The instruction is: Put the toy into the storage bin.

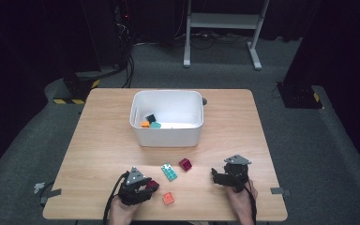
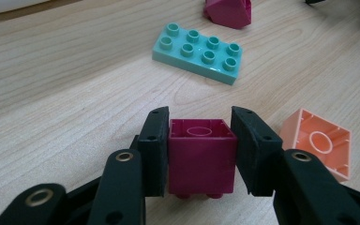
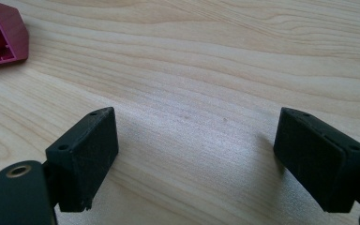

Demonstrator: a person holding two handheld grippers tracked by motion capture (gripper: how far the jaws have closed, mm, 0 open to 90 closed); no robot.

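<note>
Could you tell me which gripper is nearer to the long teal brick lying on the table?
Left. The left gripper sits just beside the teal brick; the right gripper is farther off, beyond the dark red brick.

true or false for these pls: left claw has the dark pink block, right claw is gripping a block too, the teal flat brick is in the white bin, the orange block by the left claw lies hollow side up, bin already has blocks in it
1. The left claw is shut on the dark pink block. True.
2. The right claw grips a block. False: its jaws stand wide apart over bare table.
3. The teal flat brick is in the white bin. False: it lies on the table, in front of the bin.
4. The orange block beside the left claw lies hollow side up. True.
5. The bin already holds blocks. True: a few small ones lie inside.
</note>
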